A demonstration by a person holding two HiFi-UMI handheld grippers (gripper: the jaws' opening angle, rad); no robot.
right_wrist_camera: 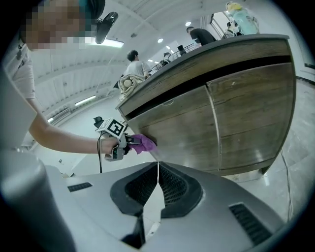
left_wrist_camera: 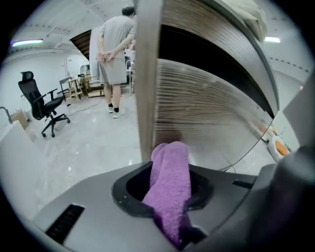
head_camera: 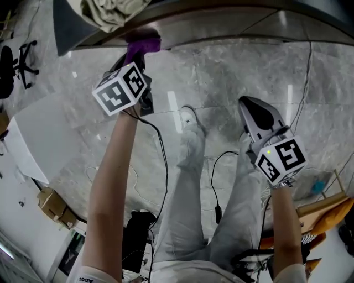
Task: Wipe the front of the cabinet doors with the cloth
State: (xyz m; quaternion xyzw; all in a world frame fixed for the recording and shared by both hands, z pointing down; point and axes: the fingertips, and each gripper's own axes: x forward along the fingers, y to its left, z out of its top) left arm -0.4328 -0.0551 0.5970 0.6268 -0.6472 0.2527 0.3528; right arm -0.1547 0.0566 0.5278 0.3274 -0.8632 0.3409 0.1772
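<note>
Gripping a purple, fluffy terry cloth (left_wrist_camera: 170, 172), the left gripper (head_camera: 140, 54) has its jaws shut on the fabric. The cloth is folded into a thick strip that stands out forward from between the jaws, and its rounded end is soft and slightly hairy. On this gripper sits a white marker cube (head_camera: 121, 87) with black square patterns; these are codes, not letters. A black cable (head_camera: 161, 166) hangs down from the gripper along the person's arm.

The right gripper (right_wrist_camera: 158, 181) is held lower and apart from the cabinet. Its two jaws are pressed together and nothing is between them. It carries a second marker cube (head_camera: 282, 159) of the same kind. A small print on the sleeve at the bottom of the head view is too small to read.

Just beyond the cloth is the brown wooden cabinet door (right_wrist_camera: 189, 133) with horizontal grain. In the right gripper view the end of the cloth lies against the front of this left door, near the cabinet's left corner and below the dark gap under the top. A second door (right_wrist_camera: 251, 115) is beside it on the right. A crumpled beige fabric (head_camera: 113, 12) lies on the cabinet top.

The grey marble floor (head_camera: 221, 72) is glossy. Farther away are a black office chair (left_wrist_camera: 42, 106) and a standing person (left_wrist_camera: 114, 54) with hands behind the back.
</note>
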